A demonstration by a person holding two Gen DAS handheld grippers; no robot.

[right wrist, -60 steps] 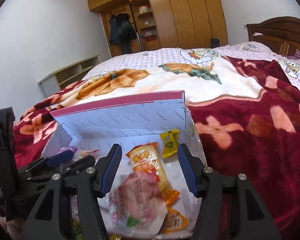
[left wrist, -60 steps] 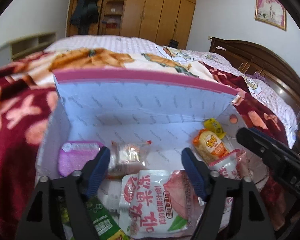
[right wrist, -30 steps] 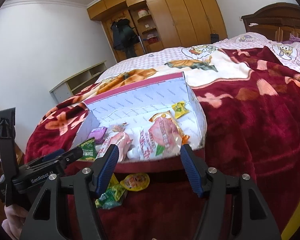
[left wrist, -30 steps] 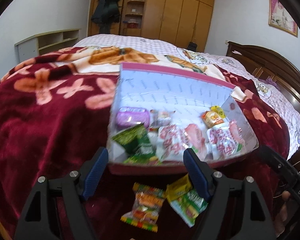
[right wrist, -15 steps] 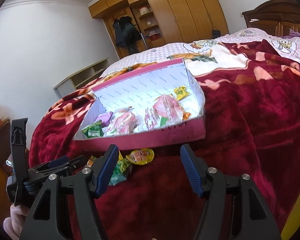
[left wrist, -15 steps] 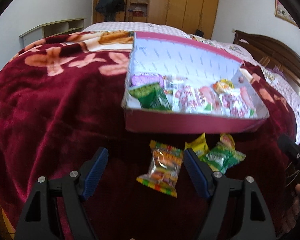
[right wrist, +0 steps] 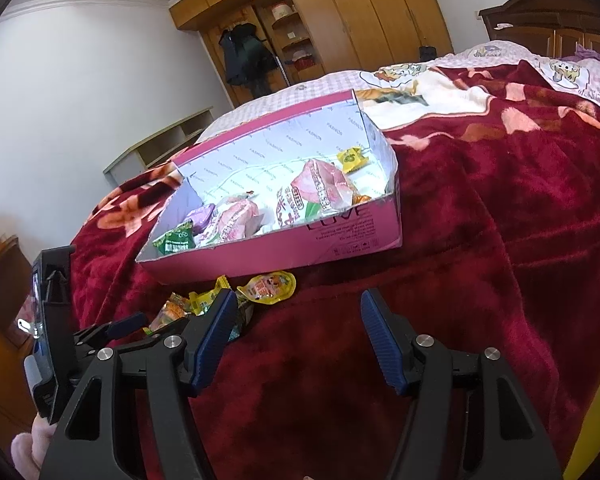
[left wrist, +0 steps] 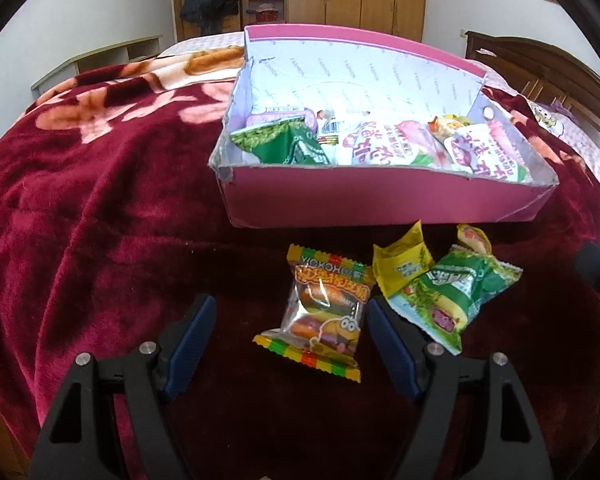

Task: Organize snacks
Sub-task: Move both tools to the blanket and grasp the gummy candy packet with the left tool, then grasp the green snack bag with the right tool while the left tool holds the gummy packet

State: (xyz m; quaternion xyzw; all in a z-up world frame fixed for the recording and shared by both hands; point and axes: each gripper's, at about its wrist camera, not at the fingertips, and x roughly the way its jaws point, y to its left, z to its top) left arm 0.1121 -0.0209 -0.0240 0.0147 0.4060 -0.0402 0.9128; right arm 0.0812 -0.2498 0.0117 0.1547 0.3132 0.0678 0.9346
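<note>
The pink box (left wrist: 380, 204) sits on the red blanket (left wrist: 100, 200) on the bed, and it already has a lot of snacks in it. Inside you can see a green packet (left wrist: 284, 144), a purple packet (left wrist: 280, 114), two big pink and white bags (left wrist: 384, 142) and a small orange snack (left wrist: 448, 124) near the far right corner. So most of the job looks done. But some snacks are not in the box yet. They lie on the blanket just in front of the box's near wall. There is a clear gummy packet (left wrist: 324, 312) with bright stripes, a yellow packet (left wrist: 400, 264), a green and white packet (left wrist: 456, 292) partly on top of the yellow one, and a small yellow and red pouch (right wrist: 268, 288) closest to the box. These four still have to go in. The left gripper (left wrist: 288, 336) is over the gummy packet, with its fingers wide apart and nothing held. The packet lies close to the right finger, not in the middle of the gap. The right gripper (right wrist: 294, 336) is over bare blanket to the right of the pile, and its fingers are apart and empty too. It looks like the gummy packet is the next one to be picked up, and then the other three, before the task is finished.
</note>
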